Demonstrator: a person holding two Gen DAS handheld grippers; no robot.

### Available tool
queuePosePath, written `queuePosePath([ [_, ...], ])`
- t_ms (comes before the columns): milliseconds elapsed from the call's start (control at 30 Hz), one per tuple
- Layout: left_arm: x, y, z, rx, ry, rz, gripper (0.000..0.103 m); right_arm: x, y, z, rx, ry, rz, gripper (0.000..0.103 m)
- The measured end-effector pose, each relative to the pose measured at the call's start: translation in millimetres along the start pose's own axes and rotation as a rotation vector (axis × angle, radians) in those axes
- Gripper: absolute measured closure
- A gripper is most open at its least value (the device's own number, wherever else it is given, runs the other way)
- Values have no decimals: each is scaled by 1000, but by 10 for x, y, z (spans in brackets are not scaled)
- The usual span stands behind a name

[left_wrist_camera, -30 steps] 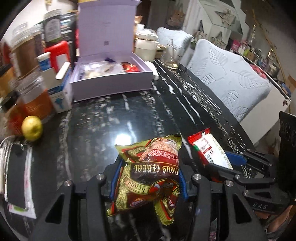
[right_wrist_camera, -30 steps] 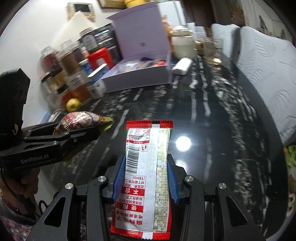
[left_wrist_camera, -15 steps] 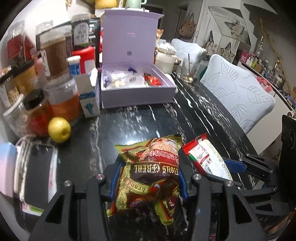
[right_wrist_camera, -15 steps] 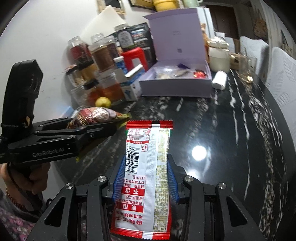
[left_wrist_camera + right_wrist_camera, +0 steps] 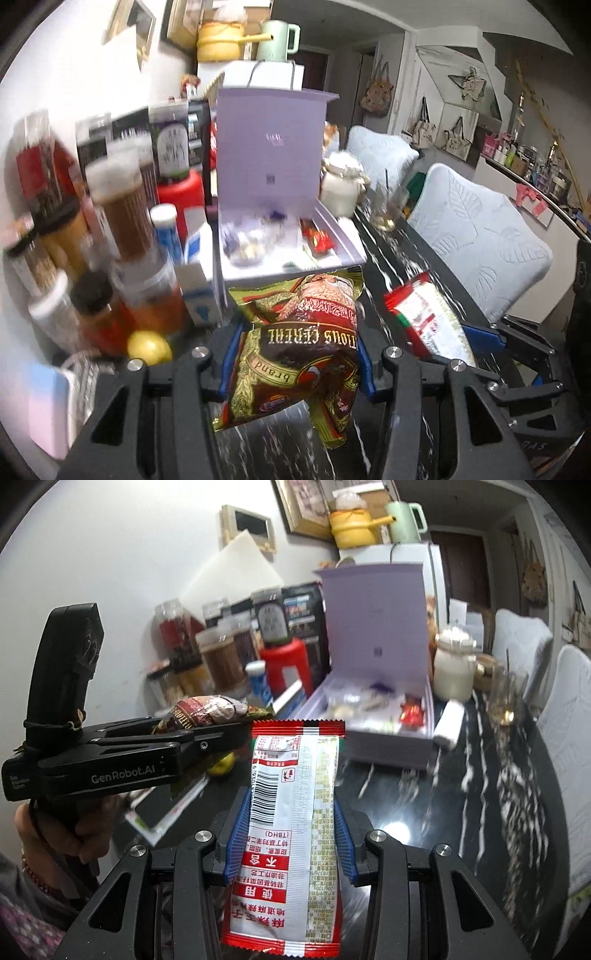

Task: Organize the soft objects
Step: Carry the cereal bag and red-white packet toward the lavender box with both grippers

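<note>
— Packets in both tongs, off the table (image 5: 480, 812), I'd say. The left gripper (image 5: 295, 354) is clamped tight on the brown cereal bag (image 5: 299, 347), which crumples between the blue pads; the right gripper (image 5: 288, 834) is closed partway on the red-and-white sachet (image 5: 288, 834), pinched flat by its long edges.

— So which step is this?

— Carrying, by my reading. Both packets hang above the near edge of the dark table, and the open purple box (image 5: 280, 236) sits toward the far edge, beside the jars (image 5: 122, 218), with a few wrapped things already inside.

— And next?

— Probably bring each packet over the box's front wall, lower it into a free spot, then let go. The cereal bag is floppy, so it could snag that wall.
</note>
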State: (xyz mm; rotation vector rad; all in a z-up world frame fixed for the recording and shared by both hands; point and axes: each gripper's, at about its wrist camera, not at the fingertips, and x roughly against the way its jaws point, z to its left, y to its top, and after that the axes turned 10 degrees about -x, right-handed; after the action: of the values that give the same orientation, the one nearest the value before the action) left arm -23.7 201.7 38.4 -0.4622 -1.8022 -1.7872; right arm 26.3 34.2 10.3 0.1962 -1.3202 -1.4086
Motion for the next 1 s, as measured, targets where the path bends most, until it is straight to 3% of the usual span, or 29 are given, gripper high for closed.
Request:
queuePosePath([
  [333, 23, 553, 80, -48, 30, -110, 54, 43, 521, -1, 44, 17, -90, 62],
  [667, -202, 1100, 158, -95, 36, -187, 54, -10, 1095, -103, 67, 16, -183, 62],
  [1000, -711, 1464, 350, -100, 47, -186, 54, -350, 1601, -385, 66, -21, -218, 62],
])
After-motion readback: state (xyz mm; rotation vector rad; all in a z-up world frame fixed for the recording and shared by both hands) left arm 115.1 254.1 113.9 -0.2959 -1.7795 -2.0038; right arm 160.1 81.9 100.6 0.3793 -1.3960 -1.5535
